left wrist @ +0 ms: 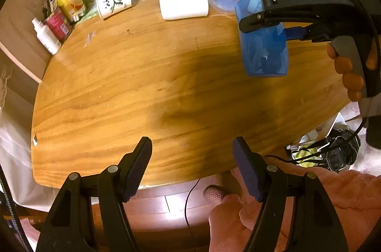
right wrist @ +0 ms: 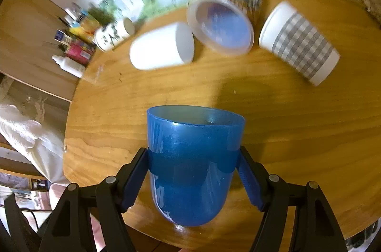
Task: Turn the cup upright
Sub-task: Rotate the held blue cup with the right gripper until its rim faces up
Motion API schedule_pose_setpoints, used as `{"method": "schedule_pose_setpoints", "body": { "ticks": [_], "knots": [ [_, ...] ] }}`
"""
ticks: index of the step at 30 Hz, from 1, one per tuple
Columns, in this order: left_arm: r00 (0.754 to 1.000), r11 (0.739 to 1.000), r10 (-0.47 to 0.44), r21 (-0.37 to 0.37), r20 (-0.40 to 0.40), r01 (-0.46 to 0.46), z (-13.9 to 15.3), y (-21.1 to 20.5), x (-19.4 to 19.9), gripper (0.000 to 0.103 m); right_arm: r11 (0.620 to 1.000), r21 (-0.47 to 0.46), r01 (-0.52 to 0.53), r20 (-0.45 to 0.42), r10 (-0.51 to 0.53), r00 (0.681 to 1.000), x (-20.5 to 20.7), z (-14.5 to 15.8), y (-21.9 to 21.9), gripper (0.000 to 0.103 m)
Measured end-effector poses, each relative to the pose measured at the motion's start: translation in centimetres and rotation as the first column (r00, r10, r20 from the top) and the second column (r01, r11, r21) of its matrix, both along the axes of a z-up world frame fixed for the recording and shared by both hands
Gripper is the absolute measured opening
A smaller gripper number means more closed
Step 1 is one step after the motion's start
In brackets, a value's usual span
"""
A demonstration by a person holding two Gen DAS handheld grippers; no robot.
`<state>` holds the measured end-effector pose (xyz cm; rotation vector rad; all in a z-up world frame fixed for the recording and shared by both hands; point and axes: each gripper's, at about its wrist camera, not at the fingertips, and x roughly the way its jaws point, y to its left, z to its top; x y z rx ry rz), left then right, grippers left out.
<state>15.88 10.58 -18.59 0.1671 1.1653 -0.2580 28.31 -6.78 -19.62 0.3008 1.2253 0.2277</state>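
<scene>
My right gripper [right wrist: 193, 178] is shut on a translucent blue cup [right wrist: 194, 163], held by its sides above the wooden table [right wrist: 297, 132]. The cup's open rim points away from the camera and its rounded base points toward it. In the left wrist view the same blue cup [left wrist: 264, 49] hangs in the air at the right, clamped by the right gripper [left wrist: 259, 20]. My left gripper [left wrist: 192, 166] is open and empty, low over the table's near edge.
Several cups lie on their sides at the back of the table: a white cup [right wrist: 162, 49], a clear plastic cup [right wrist: 221, 28], a grey-checked paper cup [right wrist: 300, 42] and a printed mug [right wrist: 112, 35]. Bottles and boxes [left wrist: 57, 18] crowd the far left corner.
</scene>
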Motion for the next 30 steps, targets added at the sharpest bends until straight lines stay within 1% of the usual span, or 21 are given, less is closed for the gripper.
{"method": "schedule_pose_setpoints", "body": {
  "ticks": [6,9,12,14,18,23,25,28,30],
  "knots": [
    [1.000,1.000,-0.022,-0.001,0.021,0.022,0.4,-0.1,-0.5,0.074,0.998,-0.050,0.028,0.140,-0.021,0.990,-2.2,1.3,-0.3,0.074],
    [0.999,1.000,-0.022,-0.005,0.029,0.022,0.5,0.1,-0.8,0.074,0.993,-0.112,0.048,0.237,-0.020,0.971,-3.6,1.7,-0.2,0.074],
    [0.999,1.000,-0.012,-0.005,0.030,0.013,0.6,0.3,-1.0,0.074,0.984,-0.163,0.072,0.338,-0.012,0.941,-5.1,2.1,0.0,0.074],
    [1.000,1.000,-0.006,-0.001,0.025,0.006,0.6,0.5,-1.2,0.074,0.978,-0.187,0.094,0.391,-0.014,0.920,-5.9,2.0,0.0,0.074],
    [1.000,1.000,0.009,0.028,0.019,-0.009,0.6,1.1,-1.7,0.074,0.977,-0.172,0.127,0.484,-0.028,0.875,-7.4,1.8,-0.2,0.074],
    [0.999,0.998,0.032,0.044,0.015,-0.032,0.8,1.9,-2.3,0.074,0.962,-0.233,0.146,0.559,0.010,0.829,-8.4,1.3,0.7,0.074],
    [0.999,0.998,0.040,0.050,0.016,-0.041,0.9,2.1,-2.5,0.074,0.959,-0.235,0.160,0.602,0.014,0.799,-9.0,1.1,0.9,0.074],
    [0.999,0.995,0.050,0.080,0.018,-0.052,0.8,2.3,-2.8,0.074,0.949,-0.266,0.172,0.645,0.042,0.763,-9.9,0.5,1.5,0.074],
    [0.999,0.994,0.050,0.095,0.008,-0.050,0.6,2.4,-3.0,0.074,0.948,-0.270,0.168,0.658,0.054,0.751,-10.3,0.1,1.6,0.074]
  ]
}}
